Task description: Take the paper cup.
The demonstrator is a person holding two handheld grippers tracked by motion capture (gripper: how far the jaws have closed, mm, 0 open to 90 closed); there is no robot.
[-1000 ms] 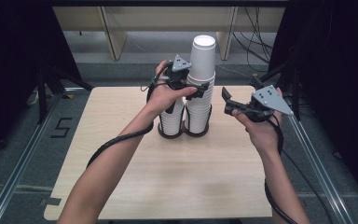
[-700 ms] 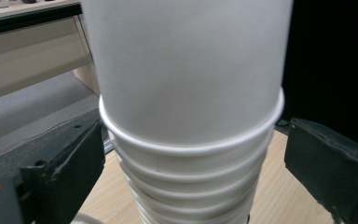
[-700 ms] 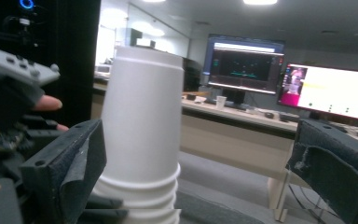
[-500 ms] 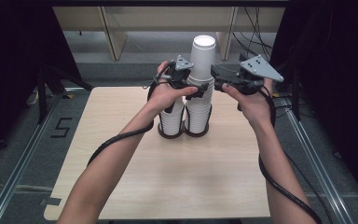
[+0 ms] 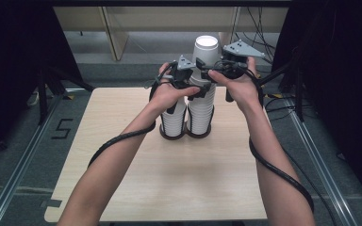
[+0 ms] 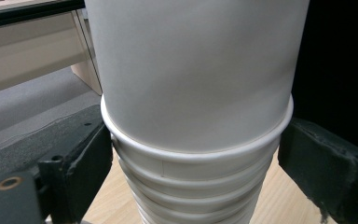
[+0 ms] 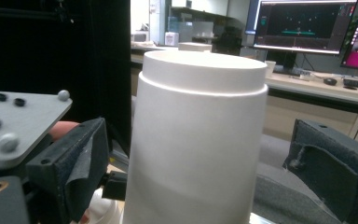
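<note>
Your top cup (image 5: 205,52) stands upside down on the taller of two stacks of white paper cups (image 5: 201,110), at about 12 o'clock on the table (image 5: 122,188), toward its far edge. Its long axis runs straight up.

Your left gripper (image 5: 195,88) sits lower, at the stack's upper rims. In the left gripper view the jaws have just been closing, with the cups (image 6: 200,168) between them; the left pad meets the rims, but a gap remains at the right pad, so I read it as narrowing, not yet clamped.

Your right gripper (image 5: 206,69) comes in from 3 o'clock at the height of the top cup. In the right gripper view the cup (image 7: 198,140) stands centred between the jaws, which have just been closing a little, yet both pads are clear of its wall: wide, holding nothing.

The right hand is the nearer one to that cup. The move looks like a straight upward pull along the cup's axis while the left steadies the stack.
</note>
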